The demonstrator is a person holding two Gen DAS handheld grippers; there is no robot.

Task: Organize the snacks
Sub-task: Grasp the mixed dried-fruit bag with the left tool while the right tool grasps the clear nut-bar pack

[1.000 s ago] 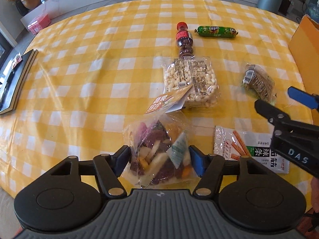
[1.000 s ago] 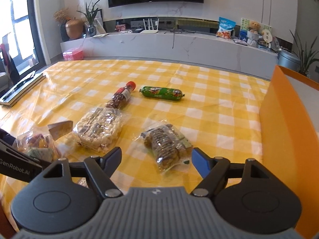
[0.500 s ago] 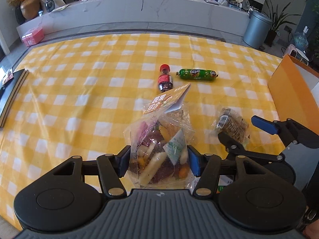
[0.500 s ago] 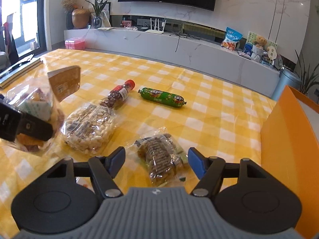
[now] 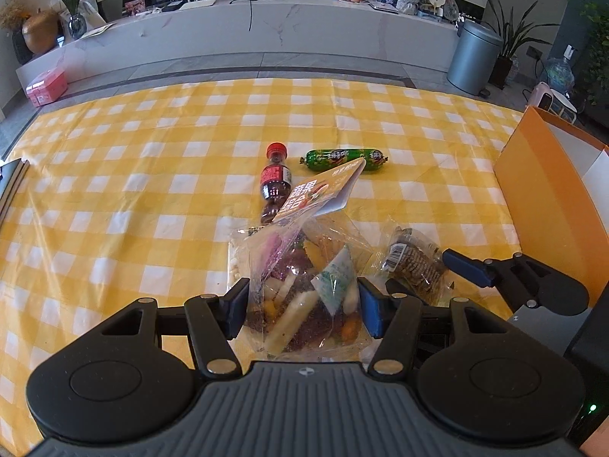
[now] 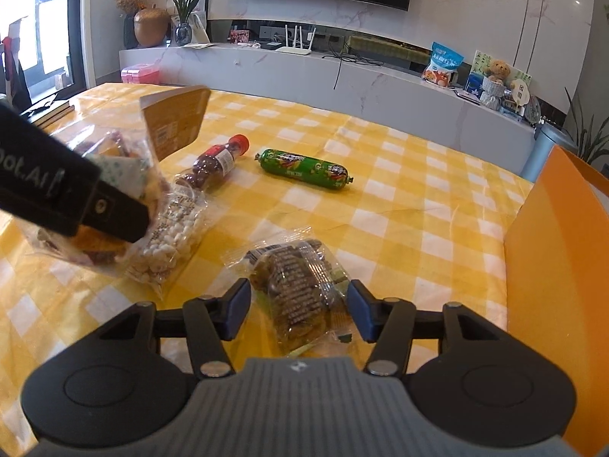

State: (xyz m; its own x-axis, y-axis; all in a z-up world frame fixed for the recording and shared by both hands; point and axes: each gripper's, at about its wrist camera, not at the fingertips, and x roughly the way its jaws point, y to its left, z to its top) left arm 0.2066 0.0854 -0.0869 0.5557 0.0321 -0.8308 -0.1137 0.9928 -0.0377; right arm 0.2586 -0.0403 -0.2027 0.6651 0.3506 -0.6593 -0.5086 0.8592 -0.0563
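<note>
Slippage is the risk: left gripper (image 5: 302,306) clamps a clear crinkly bag of mixed dried fruit (image 5: 304,293) above the yellow checked tablecloth (image 5: 152,175); right gripper (image 6: 298,310), jaws closing, straddles the flat-lying brown-biscuit packet (image 6: 298,289) without pressing it yet.

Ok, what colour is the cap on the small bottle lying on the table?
Red: the bottle has a red cap, clearest in the left wrist view.

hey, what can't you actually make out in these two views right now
- Orange box inside: both views, its wall hides it, frame edge cuts it.
- Peanut pack: left view, mixed bag covers most.
- Right gripper on cracker pack: pad contact unclear.
</note>
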